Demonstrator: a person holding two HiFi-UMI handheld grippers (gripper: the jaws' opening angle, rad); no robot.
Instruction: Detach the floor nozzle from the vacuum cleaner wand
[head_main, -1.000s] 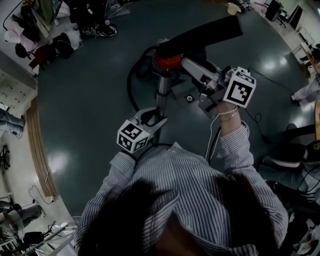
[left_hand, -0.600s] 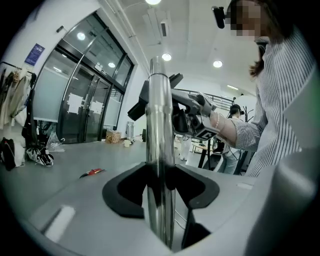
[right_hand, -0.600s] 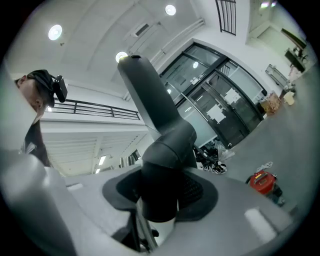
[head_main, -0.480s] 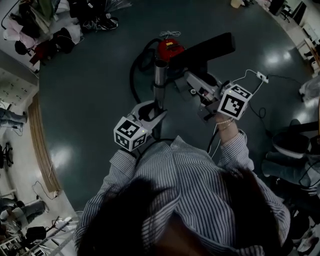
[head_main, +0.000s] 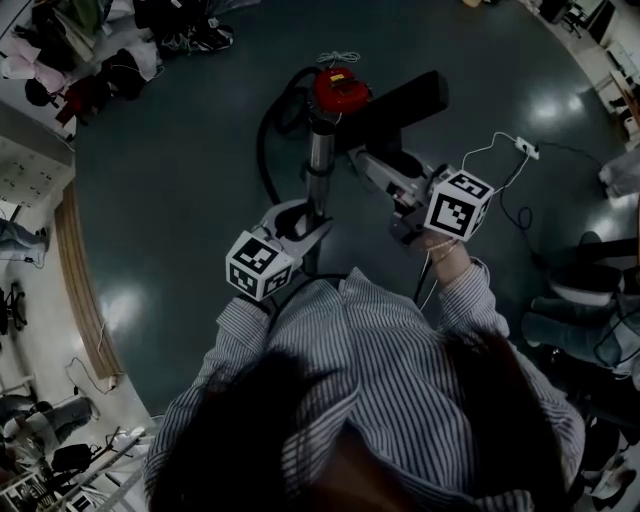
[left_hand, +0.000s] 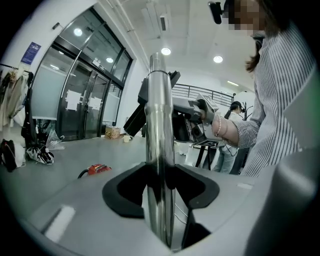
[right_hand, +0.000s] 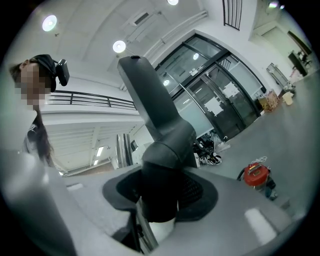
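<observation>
While the person (head_main: 380, 400) in the striped shirt looks down over the dark floor (head_main: 170, 170), the left tool (head_main: 300, 222) is shut on the shiny metal wand (head_main: 318, 165), gripping it low on the tube with its marker cube (head_main: 262, 265) nearer the person. The left gripper view shows both dark pads pressed against the tube, and the wand rises upright from them to a bare end.

Left of the wand a black hose (head_main: 262, 150) curves across the floor. Just beyond the wand's far end, as the head view has it, sits the red canister (head_main: 338, 88).

Right of the wand is the floor nozzle (head_main: 400, 100), a long black bar raised off the floor, with one end close beside the wand's tip. I cannot tell whether the two touch there, though the wand's end looks free of it from the left tool's side. The right tool (head_main: 372, 165) holds the nozzle by its rounded black neck. In the right gripper view its jaws stand fairly wide but are clamped on that neck, and the bar slants up and away.

Farthest right of the wand, a thin white cable (head_main: 500, 150) trails over the floor.
</observation>
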